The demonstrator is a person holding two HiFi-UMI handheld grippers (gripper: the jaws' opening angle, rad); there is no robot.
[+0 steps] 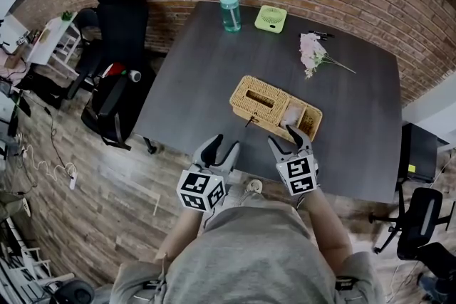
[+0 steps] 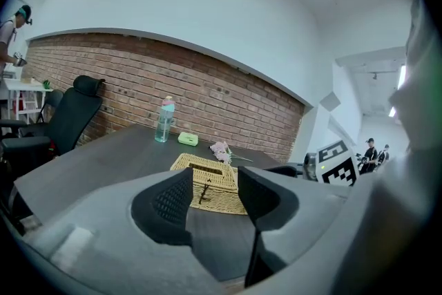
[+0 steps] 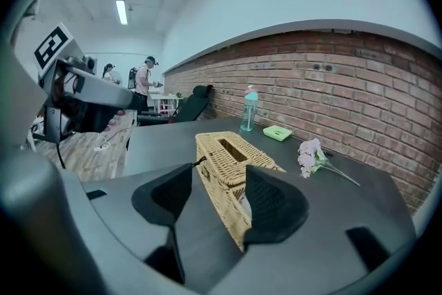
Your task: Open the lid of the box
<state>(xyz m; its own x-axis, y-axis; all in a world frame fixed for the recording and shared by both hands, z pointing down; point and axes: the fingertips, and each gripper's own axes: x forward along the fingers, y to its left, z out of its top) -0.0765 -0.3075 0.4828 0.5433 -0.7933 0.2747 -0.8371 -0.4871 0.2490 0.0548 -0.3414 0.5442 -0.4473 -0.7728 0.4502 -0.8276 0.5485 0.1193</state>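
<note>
A woven wicker box lies slantwise on the dark table. Its lid has a long slot on top, and a small dark latch hangs at the front. The box's right end shows open compartments with something pale inside. My left gripper hovers open and empty at the table's near edge, short of the box. My right gripper is open at the box's near right end. In the right gripper view the box corner sits between the jaws; contact cannot be told.
At the table's far side stand a teal water bottle, a small green device and a spray of pink flowers. A black office chair is left of the table, and another chair right. Brick wall behind.
</note>
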